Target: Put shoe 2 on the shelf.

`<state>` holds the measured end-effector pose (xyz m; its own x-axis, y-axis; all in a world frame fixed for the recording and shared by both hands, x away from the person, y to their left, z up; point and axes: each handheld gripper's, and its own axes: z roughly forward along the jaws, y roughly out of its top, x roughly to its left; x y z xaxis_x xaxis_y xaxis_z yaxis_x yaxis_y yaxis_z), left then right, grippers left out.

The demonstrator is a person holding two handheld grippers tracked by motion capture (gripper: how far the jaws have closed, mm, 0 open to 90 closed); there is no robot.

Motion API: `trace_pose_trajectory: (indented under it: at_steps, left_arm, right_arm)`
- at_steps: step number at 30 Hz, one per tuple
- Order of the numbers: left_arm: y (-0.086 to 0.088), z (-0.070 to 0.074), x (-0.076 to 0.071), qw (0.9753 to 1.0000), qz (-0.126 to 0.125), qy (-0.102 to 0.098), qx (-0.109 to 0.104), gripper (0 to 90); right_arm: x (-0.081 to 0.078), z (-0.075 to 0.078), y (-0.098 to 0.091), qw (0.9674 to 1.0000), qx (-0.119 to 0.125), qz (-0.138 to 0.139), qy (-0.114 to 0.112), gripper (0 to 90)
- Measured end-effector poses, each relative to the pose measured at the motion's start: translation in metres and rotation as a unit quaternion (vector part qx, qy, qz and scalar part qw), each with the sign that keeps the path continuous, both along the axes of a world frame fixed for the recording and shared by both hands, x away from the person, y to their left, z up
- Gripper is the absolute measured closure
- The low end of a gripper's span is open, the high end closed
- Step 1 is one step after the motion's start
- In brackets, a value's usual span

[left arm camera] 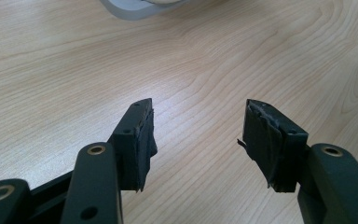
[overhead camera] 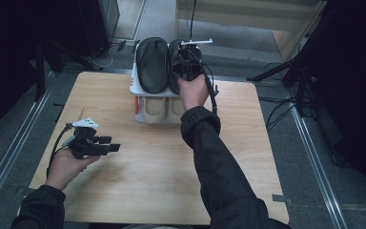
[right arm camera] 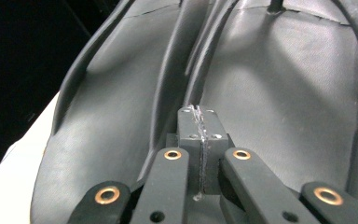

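Observation:
A pair of black slippers lies on the top tier of a small white rack [overhead camera: 133, 87]: the left slipper [overhead camera: 152, 64] in full view, the right one [overhead camera: 174, 71] partly under my right hand. My right gripper [overhead camera: 186, 56] hovers over that right slipper. In the right gripper view its jaws are shut [right arm camera: 199, 116], pads pressed together with nothing visible between them, above the seam where the two slippers [right arm camera: 107, 121] [right arm camera: 284, 102] meet. My left gripper [overhead camera: 110, 144] rests low over the table's left side, open and empty [left arm camera: 198, 135].
A beige pair of slippers [overhead camera: 162, 109] sits on the rack's lower tier. The wooden table [overhead camera: 147, 181] stretches bare in front of the rack. The rack's pale base edge [left arm camera: 130, 8] shows beyond the left jaws. Cables and dark stands surround the table.

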<state>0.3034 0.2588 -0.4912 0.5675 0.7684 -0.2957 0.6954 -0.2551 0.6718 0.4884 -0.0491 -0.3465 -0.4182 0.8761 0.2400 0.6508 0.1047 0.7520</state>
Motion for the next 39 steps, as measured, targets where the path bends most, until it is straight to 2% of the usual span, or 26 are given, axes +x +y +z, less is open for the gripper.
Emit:
trace_pose_trajectory:
  at_steps: [4,13,24,32,37,39]
  left_arm:
    - [0.000,0.000,0.000,1.0000,0.000,0.000,0.003,43.9]
    - [-0.001,-0.001,0.000,1.0000,-0.001,0.003,0.005,43.9]
    - [-0.001,-0.002,0.001,1.0000,-0.001,0.006,0.007,43.6]
    - [-0.001,-0.003,0.001,0.9999,-0.001,0.008,0.010,43.4]
    - [-0.001,-0.003,0.001,0.9999,0.001,0.009,0.012,43.4]
    - [-0.001,-0.004,0.001,0.9999,0.000,0.010,0.013,43.4]
  right_arm:
    - [-0.010,0.002,-0.005,0.9999,0.003,0.012,-0.009,90.0]
    - [-0.035,0.003,-0.022,0.9989,0.014,0.042,-0.012,90.0]
    - [-0.068,0.000,-0.043,0.9957,0.037,0.083,-0.015,89.2]
    - [-0.097,-0.011,-0.056,0.9908,0.054,0.123,-0.012,86.0]
    - [-0.112,-0.023,-0.068,0.9890,0.058,0.135,-0.008,81.2]
    - [-0.117,-0.028,-0.073,0.9875,0.068,0.142,-0.004,80.1]
